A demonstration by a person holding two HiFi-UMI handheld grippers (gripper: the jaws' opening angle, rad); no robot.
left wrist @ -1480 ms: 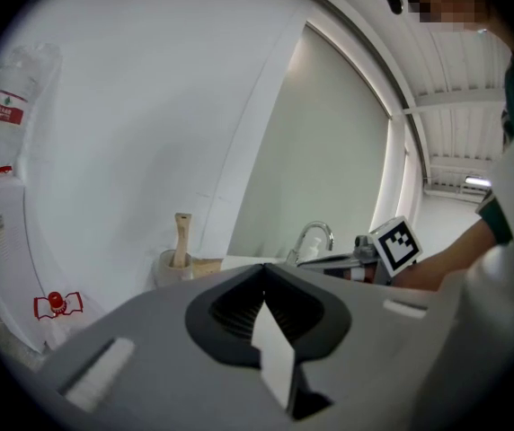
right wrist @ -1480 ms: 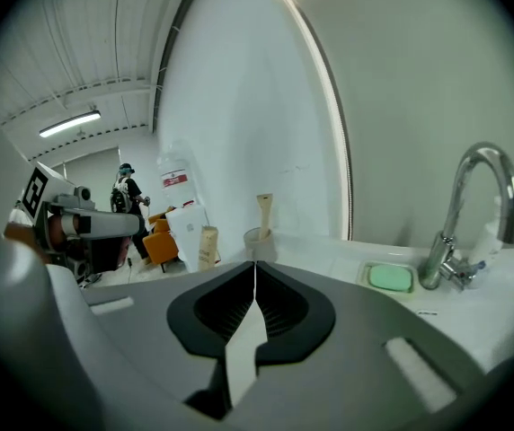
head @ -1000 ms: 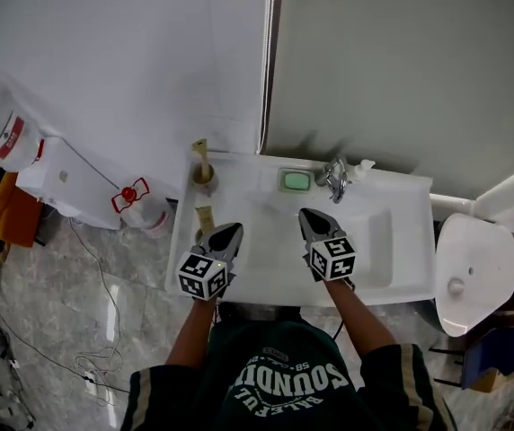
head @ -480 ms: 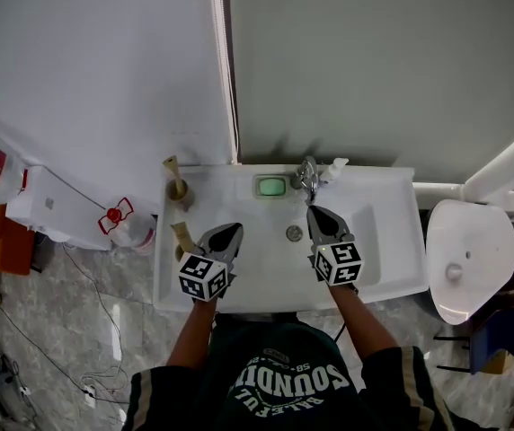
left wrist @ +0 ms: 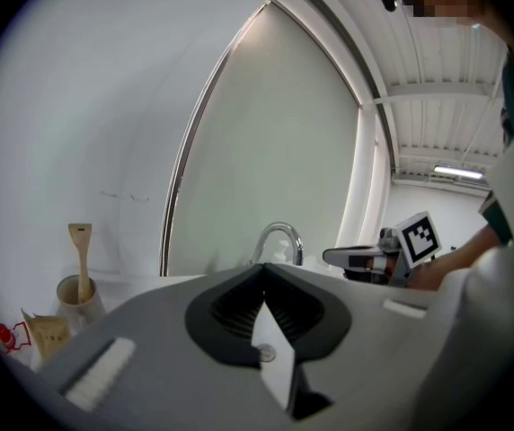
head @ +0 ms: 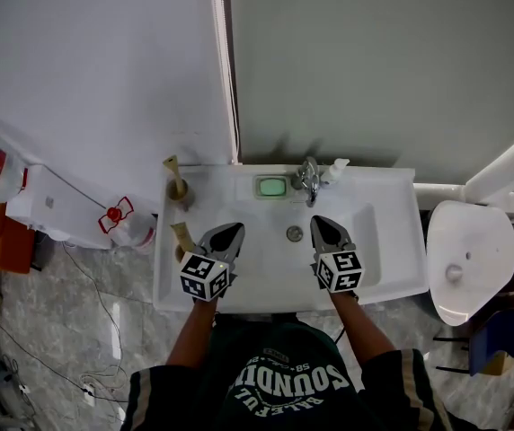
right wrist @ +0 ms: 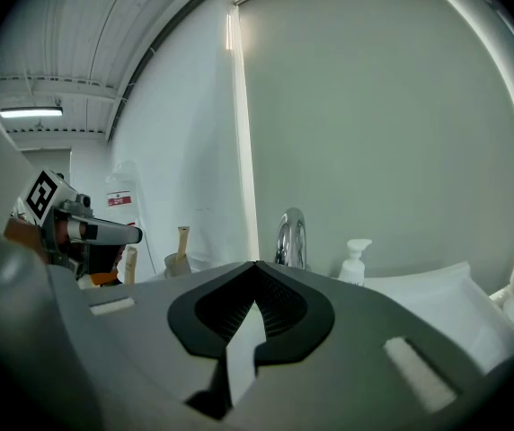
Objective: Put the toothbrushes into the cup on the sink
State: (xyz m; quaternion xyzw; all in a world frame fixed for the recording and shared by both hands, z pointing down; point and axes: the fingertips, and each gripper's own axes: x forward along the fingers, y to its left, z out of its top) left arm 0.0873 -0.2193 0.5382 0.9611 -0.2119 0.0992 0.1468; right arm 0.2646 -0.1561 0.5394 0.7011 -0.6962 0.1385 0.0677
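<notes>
Hovering at the sink [head: 392,260] front edge, left tool [head: 225,236] and right tool [head: 324,230] closed, empty, apart; cup [head: 181,192] back-left.

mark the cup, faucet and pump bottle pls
cup [head: 181,193]: head view, on its rim.
faucet [head: 308,180]: head view, on the chrome spout.
pump bottle [right wrist: 352,268]: right gripper view, on its white body below the pump.

Stick [head: 173,170] in cup [head: 180,194] too small to identify, sink [head: 392,268] front edge behind forearms [head: 356,315]
</notes>
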